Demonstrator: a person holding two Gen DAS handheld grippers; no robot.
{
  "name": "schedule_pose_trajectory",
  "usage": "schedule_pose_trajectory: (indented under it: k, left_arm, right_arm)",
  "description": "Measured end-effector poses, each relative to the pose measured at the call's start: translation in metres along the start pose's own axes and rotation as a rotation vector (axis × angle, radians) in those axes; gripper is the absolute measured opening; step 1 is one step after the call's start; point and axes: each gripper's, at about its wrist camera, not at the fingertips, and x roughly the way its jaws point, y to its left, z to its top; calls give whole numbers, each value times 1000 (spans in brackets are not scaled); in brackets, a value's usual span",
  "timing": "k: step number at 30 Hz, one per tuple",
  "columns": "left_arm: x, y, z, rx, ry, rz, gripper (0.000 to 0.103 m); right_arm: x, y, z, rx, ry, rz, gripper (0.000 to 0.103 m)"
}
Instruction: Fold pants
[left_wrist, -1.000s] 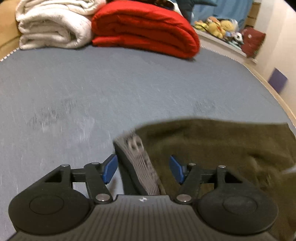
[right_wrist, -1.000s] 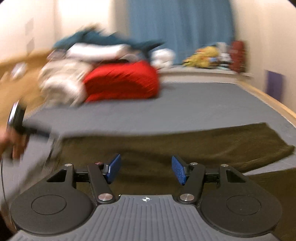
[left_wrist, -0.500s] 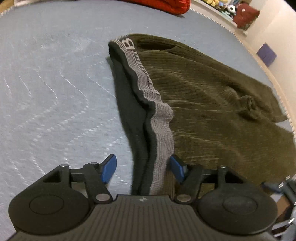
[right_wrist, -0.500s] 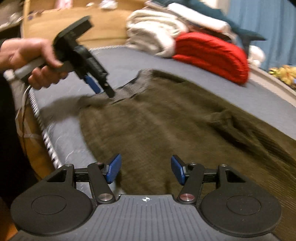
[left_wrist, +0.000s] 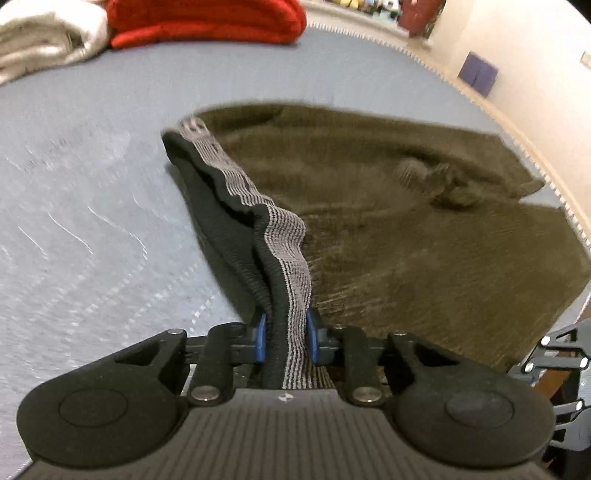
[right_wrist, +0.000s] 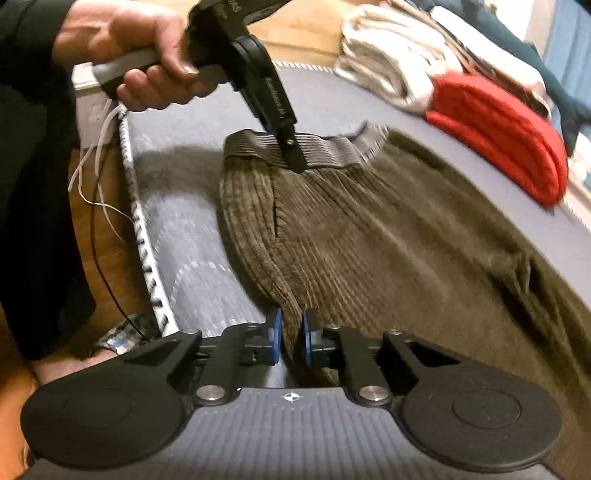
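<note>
Both tools now clamping olive pants (left_wrist: 424, 236), waistband (left_wrist: 284, 240) bunched

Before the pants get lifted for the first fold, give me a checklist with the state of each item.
1. Left tool shut on the waistband, having just closed: ok.
2. Right tool shut on the pants side edge, having just closed: ok.
3. Both layers of fabric caught in each grip: cannot tell.
4. Legs lying flat: not ok, a bunched wrinkle sits mid-fabric.
5. Bare mattress beside the pants for folding: ok.
</note>
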Motion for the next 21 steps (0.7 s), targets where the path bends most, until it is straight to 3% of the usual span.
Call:
schedule_pose_trajectory:
  k: [4, 8, 10, 11, 12, 14, 17, 19, 21]
  left_arm:
    - [-19, 8, -6, -4, 12, 12, 23]
    - [-2, 9, -10, 18, 96, 76, 32]
    - [-6, 6, -5, 46, 48, 129, 46]
    - [-14, 5, 0, 54, -5, 141, 53]
    - [-20, 3, 3, 63, -50, 140, 53]
    - [-29, -1, 9, 63, -113, 84, 52]
    - [-24, -10, 13, 73, -110, -46, 42]
    - [-1, -18, 12, 115, -28, -44, 40]
    - [32, -20, 7, 169, 122, 62, 19]
  right_arm:
    - [-12, 9, 6, -23, -65, 46, 11]
    - [-3, 17, 2, -55, -14, 46, 15]
    - [-7, 12, 5, -18, -14, 46, 21]
    - [-12, 7, 8, 16, -29, 48, 29]
    - [-15, 1, 11, 47, -52, 43, 40]
    - [-25, -11, 15, 118, -97, 26, 44]
    - [-23, -30, 10, 234, -84, 19, 44]
    - [-9, -36, 4, 263, 10, 1, 44]
    - [7, -37, -5, 257, 115, -3, 45]
